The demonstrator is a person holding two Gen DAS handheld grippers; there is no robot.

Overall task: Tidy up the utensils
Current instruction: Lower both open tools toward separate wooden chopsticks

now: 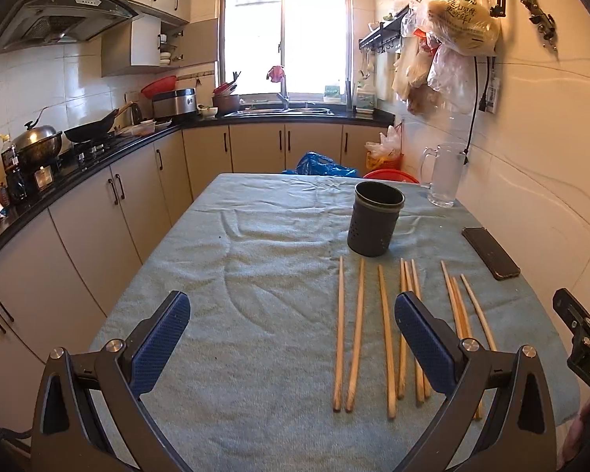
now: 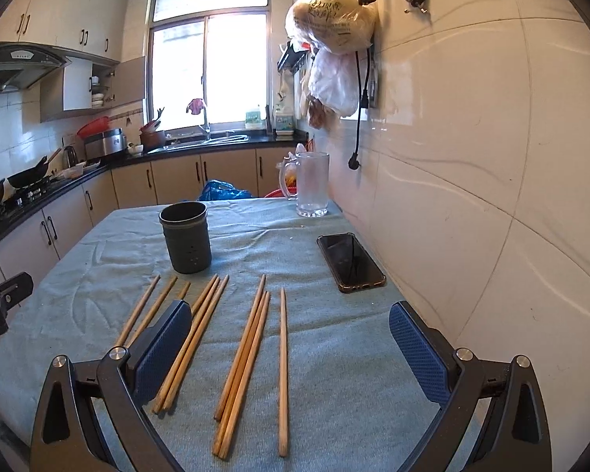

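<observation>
The desk [image 1: 224,275] is draped in a wrinkled pale teal towel that reaches its edges. In the left wrist view its left edge runs diagonally from lower left up to the far edge at centre frame, with a floor gap and cream cabinets beyond; the right edge lies close against the white tiled wall. The left half of the cloth is bare, the widest open stretch for moving.

The left claw [image 1: 291,338] hangs above the near part of the desk with its blue-padded jaws spread wide and nothing between them; its right finger overlaps the middle chopsticks in the picture. The right claw [image 2: 291,350] is likewise wide open and empty, raised above the near desk, with several chopsticks showing in the gap between its fingers.

The wooden chopsticks [image 2: 247,358] lie flat in the lower centre of the right wrist view, roughly parallel and pointing away from the cameras: loose ones at left, a tight bundle, another cluster, then a single stick at right. They are plain light brown, tapering toward the far ends.

Just beyond their far tips stands the dark grey utensil holder [image 2: 185,238], upright, cylindrical, with small holes low on its wall. A black phone [image 2: 350,261] lies near the wall, and a glass mug [image 2: 312,185] stands at the far right corner.
</observation>
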